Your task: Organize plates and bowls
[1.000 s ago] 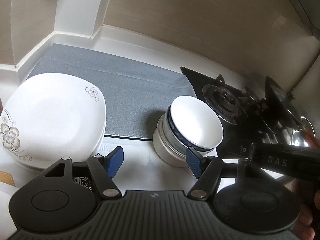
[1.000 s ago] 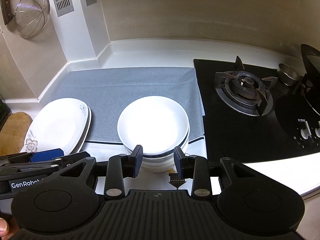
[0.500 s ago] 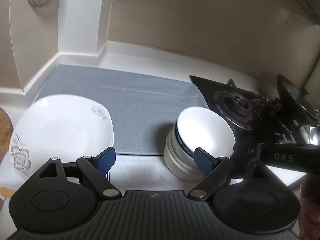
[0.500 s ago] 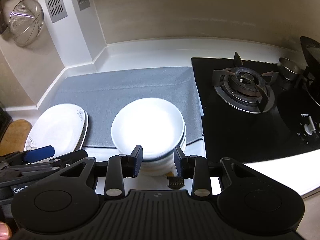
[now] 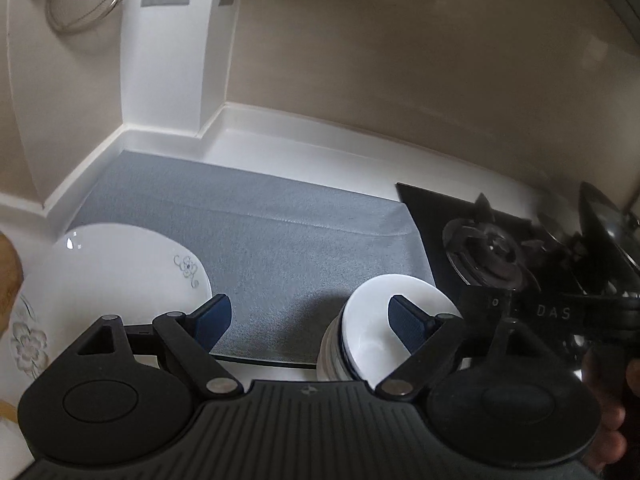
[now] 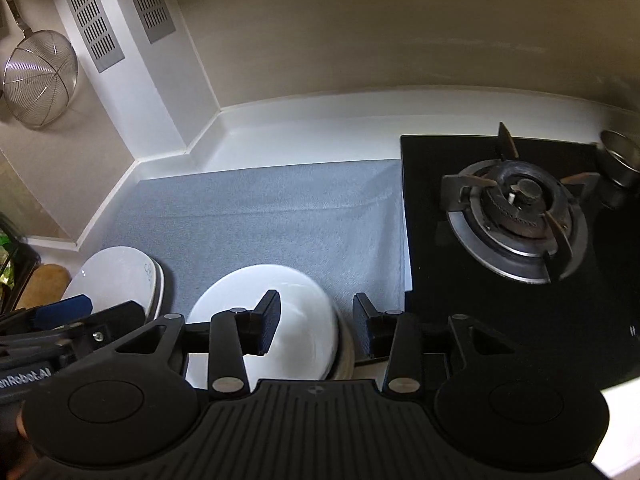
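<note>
Left wrist view showed the left gripper [image 5: 310, 322] spread wide above the grey mat [image 5: 280, 248], the right gripper [image 6: 316, 324] likewise spread over stacked bowls [image 6: 296, 320].

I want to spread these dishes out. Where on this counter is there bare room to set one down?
The grey mat is bare behind the plates and bowls, up to the hob. The white counter strip along the wall is free too. The front edge is crowded with dishes and both tongs.
</note>
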Demonstrator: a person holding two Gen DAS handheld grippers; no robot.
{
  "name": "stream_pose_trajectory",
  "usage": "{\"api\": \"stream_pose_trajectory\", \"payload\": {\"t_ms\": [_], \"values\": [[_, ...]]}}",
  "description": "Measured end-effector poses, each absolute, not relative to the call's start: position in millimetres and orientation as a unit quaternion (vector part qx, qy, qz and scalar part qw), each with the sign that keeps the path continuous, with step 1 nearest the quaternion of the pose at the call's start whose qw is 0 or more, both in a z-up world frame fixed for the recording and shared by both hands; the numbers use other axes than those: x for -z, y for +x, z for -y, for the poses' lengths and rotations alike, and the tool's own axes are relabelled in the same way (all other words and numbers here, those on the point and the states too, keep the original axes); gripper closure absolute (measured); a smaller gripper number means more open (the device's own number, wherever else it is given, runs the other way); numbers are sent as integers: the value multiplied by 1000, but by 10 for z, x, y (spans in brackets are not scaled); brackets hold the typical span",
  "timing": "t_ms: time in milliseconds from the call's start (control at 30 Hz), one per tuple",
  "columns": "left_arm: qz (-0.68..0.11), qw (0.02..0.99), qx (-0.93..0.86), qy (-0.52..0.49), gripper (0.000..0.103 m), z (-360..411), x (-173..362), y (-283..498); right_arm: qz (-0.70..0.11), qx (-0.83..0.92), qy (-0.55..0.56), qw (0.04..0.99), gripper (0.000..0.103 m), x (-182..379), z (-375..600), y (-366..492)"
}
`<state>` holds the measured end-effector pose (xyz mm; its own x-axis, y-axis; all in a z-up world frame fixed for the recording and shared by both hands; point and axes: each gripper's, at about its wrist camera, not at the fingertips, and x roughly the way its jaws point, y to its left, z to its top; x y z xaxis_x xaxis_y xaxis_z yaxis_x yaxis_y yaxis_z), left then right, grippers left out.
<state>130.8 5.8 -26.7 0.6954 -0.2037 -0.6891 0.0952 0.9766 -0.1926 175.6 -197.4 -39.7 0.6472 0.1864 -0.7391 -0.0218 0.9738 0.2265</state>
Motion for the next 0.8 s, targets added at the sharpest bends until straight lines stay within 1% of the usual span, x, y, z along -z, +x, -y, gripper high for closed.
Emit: {"api": "stream_pose_trajectory", "payload": {"t_ms": [100, 233, 300, 333, 367, 500, 733, 800], "values": [[-389, 914, 73, -86, 14, 8, 327, 1321, -411, -83, 89, 903, 60, 433, 2094, 1814], [-395, 910, 70, -100, 14, 137, 479, 1304, -433, -118, 85, 890, 60, 559, 2249, 1926], [-402, 907, 69, -110, 14, 189, 576, 1305, -439, -139, 83, 884, 56, 616, 2288, 1976], [-406, 904, 65, -116, 14, 205, 620, 1310, -442, -151, 82, 880, 51, 647, 2298, 2005], [-412, 901, 61, -124, 14, 216, 670, 1320, -446, -162, 81, 876, 50, 676, 2297, 2031], [-448, 881, 35, -146, 16, 211, 841, 1374, -470, -190, 76, 858, 50, 798, 2278, 2140], [-475, 863, 15, -172, 16, 239, 967, 1444, -524, -216, 86, 819, 50, 946, 2218, 2282], [-483, 858, 11, -174, 19, 260, 995, 1466, -534, -220, 80, 813, 50, 980, 2183, 2312]]}}
